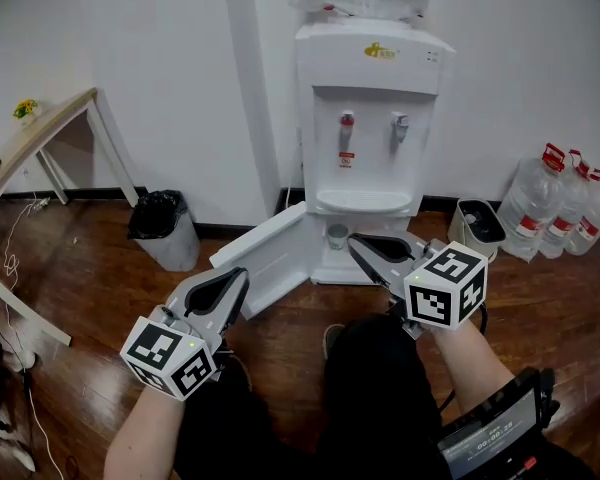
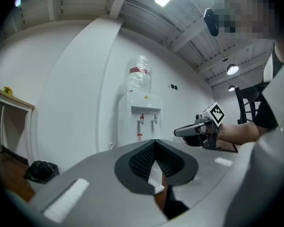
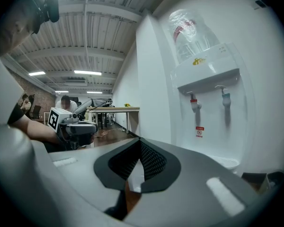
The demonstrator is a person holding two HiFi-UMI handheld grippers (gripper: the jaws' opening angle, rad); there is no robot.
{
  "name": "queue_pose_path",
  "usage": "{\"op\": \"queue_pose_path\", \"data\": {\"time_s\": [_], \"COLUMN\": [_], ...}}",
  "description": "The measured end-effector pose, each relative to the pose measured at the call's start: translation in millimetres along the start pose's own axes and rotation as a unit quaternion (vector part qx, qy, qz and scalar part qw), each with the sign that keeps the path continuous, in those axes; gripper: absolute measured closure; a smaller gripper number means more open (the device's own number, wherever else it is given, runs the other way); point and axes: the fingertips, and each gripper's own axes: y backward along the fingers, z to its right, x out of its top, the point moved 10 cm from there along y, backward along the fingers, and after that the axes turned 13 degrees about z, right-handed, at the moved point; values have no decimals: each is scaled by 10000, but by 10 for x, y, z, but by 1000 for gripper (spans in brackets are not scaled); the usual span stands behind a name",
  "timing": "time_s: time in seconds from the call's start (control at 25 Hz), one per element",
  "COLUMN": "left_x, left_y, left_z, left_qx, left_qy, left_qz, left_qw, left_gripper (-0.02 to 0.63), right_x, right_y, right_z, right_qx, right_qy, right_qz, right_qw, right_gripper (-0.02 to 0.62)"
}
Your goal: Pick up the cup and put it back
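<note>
A small grey cup (image 1: 338,235) stands in the lower compartment of the white water dispenser (image 1: 370,118), whose cabinet door (image 1: 265,258) hangs open to the left. My right gripper (image 1: 353,241) is held level with its tips just right of the cup and apart from it; its jaws are shut with nothing in them. My left gripper (image 1: 241,276) hovers lower left, in front of the open door, tips together and holding nothing. The cup is hidden in both gripper views, where each gripper's own jaws (image 2: 156,148) (image 3: 141,145) point toward the dispenser (image 2: 142,119) (image 3: 213,93).
A black-bagged trash bin (image 1: 163,226) stands left of the dispenser and a white bin (image 1: 477,223) to its right. Several large water bottles (image 1: 565,203) line the right wall. A wooden table (image 1: 40,138) is far left. The person's knees fill the bottom centre.
</note>
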Motion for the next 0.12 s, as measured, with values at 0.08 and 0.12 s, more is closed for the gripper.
{"op": "queue_pose_path", "data": {"time_s": [0.08,0.12], "left_x": [-15,-22], "left_y": [6,10], "left_z": [17,22], "left_qx": [11,21], "left_qy": [-1,-4], "left_qz": [-12,-22], "left_qw": [10000,10000], "left_gripper": [477,477], "right_x": [31,46], "right_y": [-2,-5], "right_z": [-30,-46], "right_qx": [42,65], "right_qy": [158,234], "right_qz": [-17,-22], "right_qw": [9999,9997], "right_gripper": [594,595]}}
